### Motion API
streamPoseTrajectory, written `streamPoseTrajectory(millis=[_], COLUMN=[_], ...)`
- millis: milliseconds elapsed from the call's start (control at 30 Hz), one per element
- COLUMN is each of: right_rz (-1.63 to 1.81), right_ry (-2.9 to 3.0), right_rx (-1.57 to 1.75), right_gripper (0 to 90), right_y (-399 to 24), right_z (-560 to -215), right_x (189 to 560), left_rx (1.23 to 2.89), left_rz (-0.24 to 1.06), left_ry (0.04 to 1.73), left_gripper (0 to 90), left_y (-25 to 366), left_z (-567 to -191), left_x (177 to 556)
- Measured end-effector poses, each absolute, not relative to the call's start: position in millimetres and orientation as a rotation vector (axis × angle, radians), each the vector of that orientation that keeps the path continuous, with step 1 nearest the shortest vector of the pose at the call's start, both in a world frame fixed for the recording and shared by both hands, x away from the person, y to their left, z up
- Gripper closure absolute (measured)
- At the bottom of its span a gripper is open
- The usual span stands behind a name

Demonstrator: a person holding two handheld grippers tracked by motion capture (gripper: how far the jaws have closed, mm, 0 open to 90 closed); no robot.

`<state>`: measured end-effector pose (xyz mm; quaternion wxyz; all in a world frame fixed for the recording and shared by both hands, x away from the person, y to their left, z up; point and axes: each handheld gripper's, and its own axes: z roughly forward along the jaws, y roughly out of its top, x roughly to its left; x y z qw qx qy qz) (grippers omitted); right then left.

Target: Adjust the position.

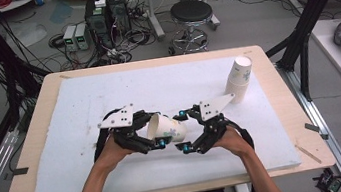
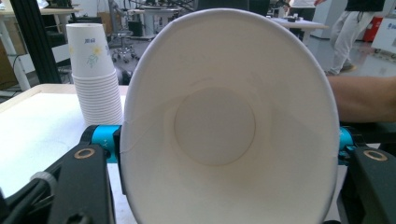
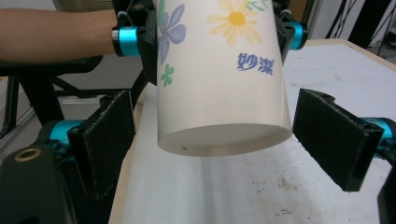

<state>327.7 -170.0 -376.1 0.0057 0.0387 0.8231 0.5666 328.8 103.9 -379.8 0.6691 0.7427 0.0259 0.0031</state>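
Note:
A white paper cup (image 1: 167,128) printed with flowers lies on its side in the air over the middle of the white mat (image 1: 83,103). My left gripper (image 1: 158,129) is shut on it near the rim, and the rim is squeezed into an oval. In the left gripper view I look straight into the cup (image 2: 224,121) between my left gripper's (image 2: 224,144) jaws. My right gripper (image 1: 183,130) faces the cup's bottom, open. In the right gripper view its pads (image 3: 336,135) stand wide on either side of the cup's (image 3: 219,79) base and do not touch it.
A stack of upturned paper cups (image 1: 239,78) stands at the mat's far right corner, seen also in the left gripper view as the stack (image 2: 95,79). Beyond the table's far edge are a black stool (image 1: 190,12), boxes and cables on the floor.

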Motion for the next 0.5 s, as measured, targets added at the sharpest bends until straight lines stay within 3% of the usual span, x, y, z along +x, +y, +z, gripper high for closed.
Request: streamPoseTrajectory(millis=[500], right_rz=[1.639], right_ry=[2.509], right_rx=[0.392], right_gripper=[13.5], right_y=[-189.4], right_z=[-390.3], right_x=[322.7], left_rx=[1.896], left_rz=[0.066], left_ry=[0.128], left_gripper=[33.0], left_y=[109.9], left_z=[-366.9], left_x=[341.8])
